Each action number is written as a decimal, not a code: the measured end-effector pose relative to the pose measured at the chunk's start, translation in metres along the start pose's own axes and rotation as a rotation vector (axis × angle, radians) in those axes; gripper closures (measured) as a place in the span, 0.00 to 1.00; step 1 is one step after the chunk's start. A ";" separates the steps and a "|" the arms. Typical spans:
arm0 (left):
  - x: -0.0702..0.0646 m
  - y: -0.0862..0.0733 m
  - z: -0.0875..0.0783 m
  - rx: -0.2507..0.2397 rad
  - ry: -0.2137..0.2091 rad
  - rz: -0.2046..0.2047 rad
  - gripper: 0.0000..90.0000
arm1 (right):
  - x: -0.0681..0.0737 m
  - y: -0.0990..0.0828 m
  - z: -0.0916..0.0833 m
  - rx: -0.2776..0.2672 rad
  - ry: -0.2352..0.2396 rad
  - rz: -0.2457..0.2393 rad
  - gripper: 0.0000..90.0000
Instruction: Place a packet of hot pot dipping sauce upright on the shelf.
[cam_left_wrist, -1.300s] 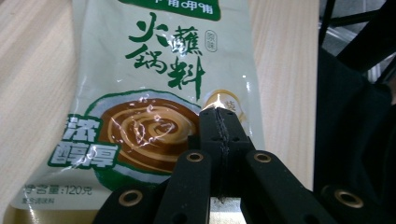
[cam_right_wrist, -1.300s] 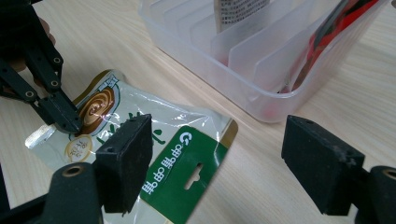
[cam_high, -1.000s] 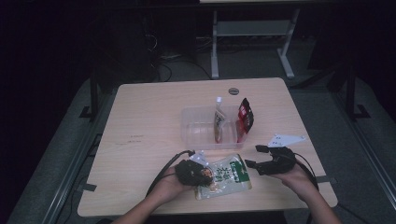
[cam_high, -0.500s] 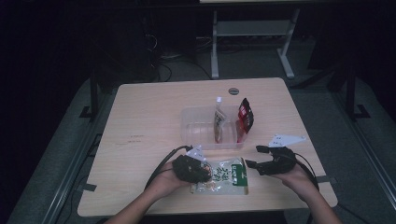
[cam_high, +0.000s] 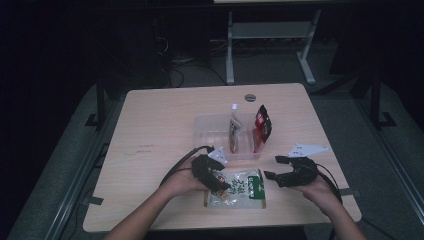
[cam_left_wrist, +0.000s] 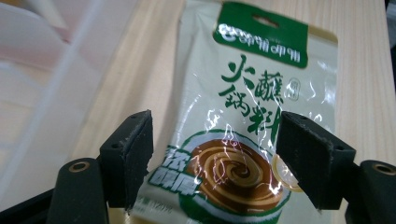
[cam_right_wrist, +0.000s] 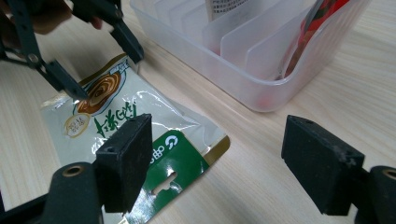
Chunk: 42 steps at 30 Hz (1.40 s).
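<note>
Bin (cam_high: 210, 131) holds two upright packets (cam_high: 235, 132); both grippers (cam_high: 219, 184) gape, sauce packet (cam_high: 240, 187) released.

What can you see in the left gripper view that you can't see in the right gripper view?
The left gripper view looks straight down the left tool, whose jaws have just been opening, and the swirl picture and big green writing on the green sauce packet read the right way up there.

The right gripper view has the right tool with its jaws open over bare table, plus the dividers inside the clear plastic bin and a red packet standing in it.

Both share the green sauce packet lying flat on the table, the left tool beside it and the clear bin's wall.
</note>
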<state>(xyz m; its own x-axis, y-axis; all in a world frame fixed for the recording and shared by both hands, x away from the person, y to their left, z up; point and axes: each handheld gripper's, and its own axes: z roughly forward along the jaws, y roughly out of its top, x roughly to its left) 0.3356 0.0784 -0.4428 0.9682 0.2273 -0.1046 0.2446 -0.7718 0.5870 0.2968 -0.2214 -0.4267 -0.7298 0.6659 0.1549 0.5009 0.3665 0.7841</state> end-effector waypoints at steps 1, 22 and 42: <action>0.000 0.000 0.002 0.014 0.003 0.008 0.30 | 0.000 0.000 0.000 0.001 0.001 0.004 0.27; -0.003 -0.007 0.010 0.022 0.010 0.024 0.47 | -0.001 0.000 0.001 -0.001 0.001 -0.007 0.27; -0.003 -0.011 0.004 -0.023 -0.028 0.036 0.99 | -0.002 0.004 -0.001 0.006 0.022 0.006 0.22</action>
<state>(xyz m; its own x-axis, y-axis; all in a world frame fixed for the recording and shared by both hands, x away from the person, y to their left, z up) 0.3307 0.0840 -0.4517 0.9776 0.1823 -0.1052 0.2082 -0.7654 0.6089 0.2997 -0.2224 -0.4230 -0.7365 0.6539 0.1732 0.5082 0.3659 0.7797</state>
